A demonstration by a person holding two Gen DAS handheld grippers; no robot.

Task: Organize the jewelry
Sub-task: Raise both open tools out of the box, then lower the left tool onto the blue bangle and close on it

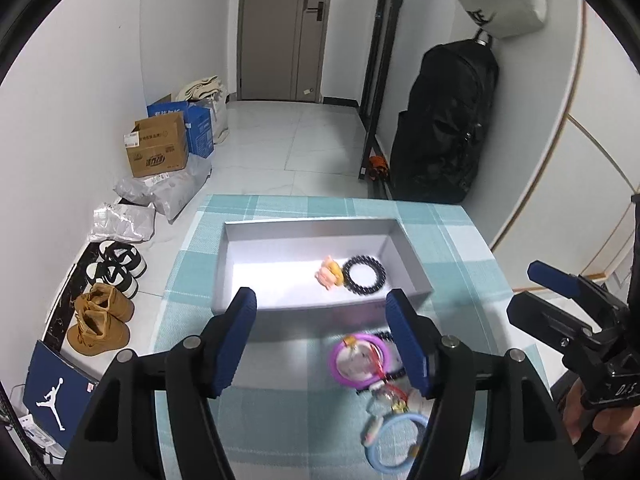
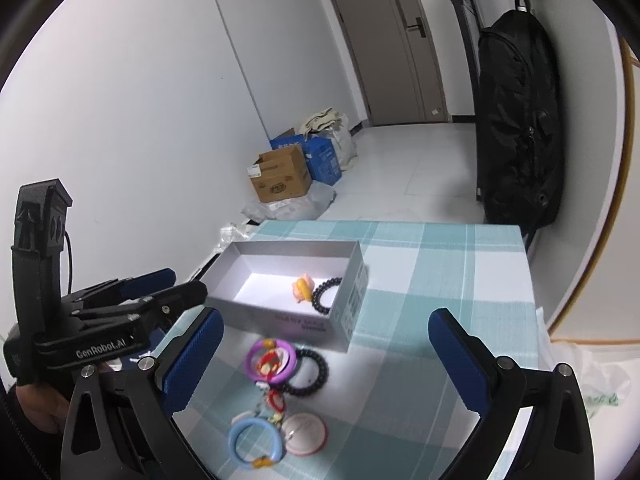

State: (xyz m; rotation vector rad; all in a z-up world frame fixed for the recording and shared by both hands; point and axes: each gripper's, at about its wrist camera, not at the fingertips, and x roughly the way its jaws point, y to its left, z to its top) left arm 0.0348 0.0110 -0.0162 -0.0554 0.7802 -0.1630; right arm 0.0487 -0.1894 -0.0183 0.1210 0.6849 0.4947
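Left hand-held gripper (image 1: 320, 336) is spread with nothing between its blue pads, low in the left wrist view. Above it, mid-frame, a grey box (image 1: 240, 240) on the checked worktop (image 1: 460, 248) holds a black bead bracelet (image 1: 364, 276) and a little pink charm (image 1: 330, 274). A purple ring (image 1: 340, 360) and a blue ring (image 1: 380, 440) lie lower right.

Right hand-held gripper (image 2: 326, 356) is spread very wide in the right wrist view, holding nothing. The rings lie between its pads, and the box sits above them.

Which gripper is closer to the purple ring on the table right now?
Left. The left gripper hangs open almost directly over the purple ring; the right gripper is open too, held back off to the ring's right.
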